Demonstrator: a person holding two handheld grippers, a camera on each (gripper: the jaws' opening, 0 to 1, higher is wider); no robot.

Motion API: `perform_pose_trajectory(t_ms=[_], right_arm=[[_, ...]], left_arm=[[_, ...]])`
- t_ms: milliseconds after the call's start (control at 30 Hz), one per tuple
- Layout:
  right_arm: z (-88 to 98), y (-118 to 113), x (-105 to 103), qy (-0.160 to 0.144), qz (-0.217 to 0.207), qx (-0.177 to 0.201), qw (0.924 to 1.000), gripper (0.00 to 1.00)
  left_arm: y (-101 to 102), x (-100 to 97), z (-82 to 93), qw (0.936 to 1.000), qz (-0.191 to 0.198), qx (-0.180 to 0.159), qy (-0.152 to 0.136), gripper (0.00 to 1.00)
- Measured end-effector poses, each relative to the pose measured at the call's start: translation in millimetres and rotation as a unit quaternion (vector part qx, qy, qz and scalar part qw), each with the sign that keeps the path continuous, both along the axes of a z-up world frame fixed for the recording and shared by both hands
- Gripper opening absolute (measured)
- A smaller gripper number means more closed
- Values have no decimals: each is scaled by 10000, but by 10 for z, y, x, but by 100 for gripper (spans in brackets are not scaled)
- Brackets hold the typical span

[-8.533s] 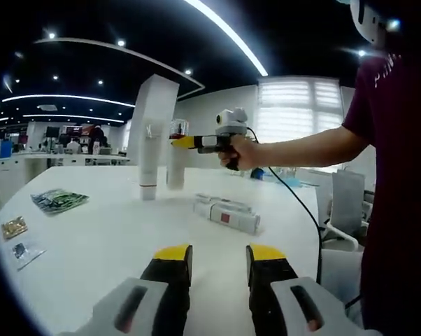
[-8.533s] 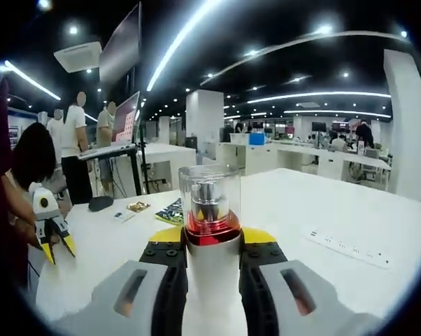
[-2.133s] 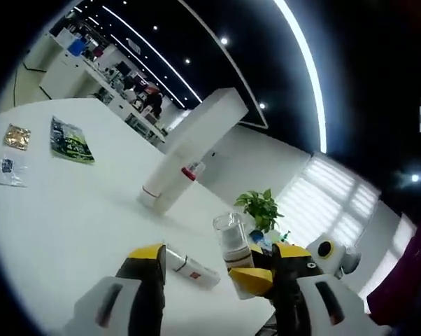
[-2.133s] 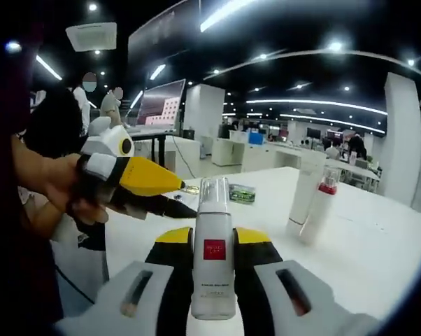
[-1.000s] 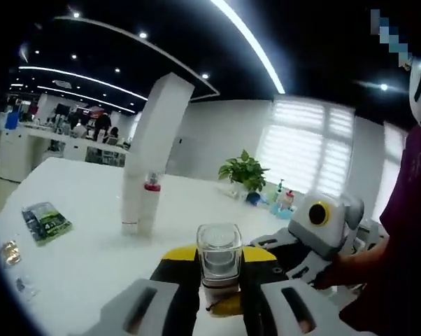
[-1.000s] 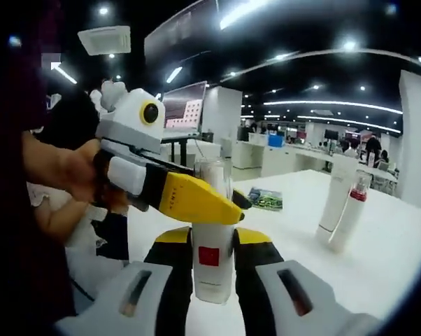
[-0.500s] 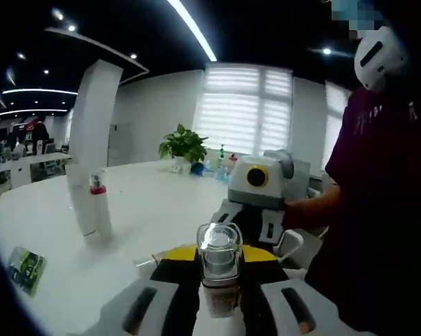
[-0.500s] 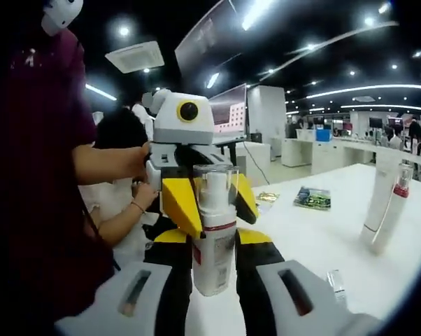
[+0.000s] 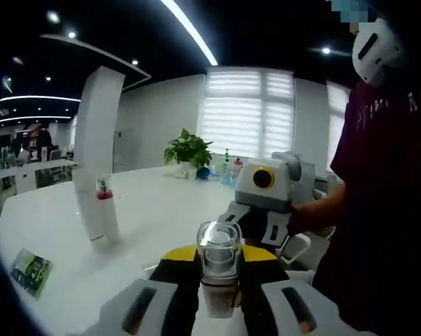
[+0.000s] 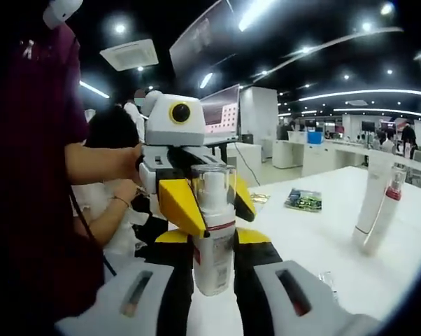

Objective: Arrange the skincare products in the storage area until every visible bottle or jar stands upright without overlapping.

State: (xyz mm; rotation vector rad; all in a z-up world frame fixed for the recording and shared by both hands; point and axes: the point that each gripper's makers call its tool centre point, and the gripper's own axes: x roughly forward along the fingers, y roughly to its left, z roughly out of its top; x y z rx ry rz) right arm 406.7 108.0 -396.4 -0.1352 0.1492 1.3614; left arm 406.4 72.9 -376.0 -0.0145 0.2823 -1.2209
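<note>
Left gripper view: pump bottle (image 9: 219,269) held between both grippers, right gripper (image 10: 212,255) clamped on body, left gripper (image 9: 219,276) closed on cap (handover begun since 2.1 s ago); not yet stood on counter (image 9: 147,217).

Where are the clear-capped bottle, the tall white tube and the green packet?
clear-capped bottle (image 10: 212,238): right gripper view, on its white body.
tall white tube (image 9: 90,168): left gripper view, mid-body.
green packet (image 9: 30,267): left gripper view, its centre.

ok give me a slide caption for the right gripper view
Both tongs grip one white pump bottle with a clear cap above the white table, the left tongs at its neck.
</note>
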Motion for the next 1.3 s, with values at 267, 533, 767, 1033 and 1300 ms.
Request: perform_pose_trajectory(t_ms=[267,533,767,1033,1300], right_arm=[[56,16,144,84,-114,129,9998,19],[52,-49,316,164,-326,169,9992,19],[63,-64,478,161,-452,202,9986,19],[56,-91,661,368,-624,404,9966,19],[19,-137,806,415,-767,387,9954,19]], left_arm=[[85,161,44,9989,449,-50,-133,23],[142,271,75,9965,805,-169,-137,39],[205,354,115,9938,1049,-299,-193,47],[257,400,105,9917,1213,-394,-183,49],[334,418,113,9891,1383,-408,-285,55]])
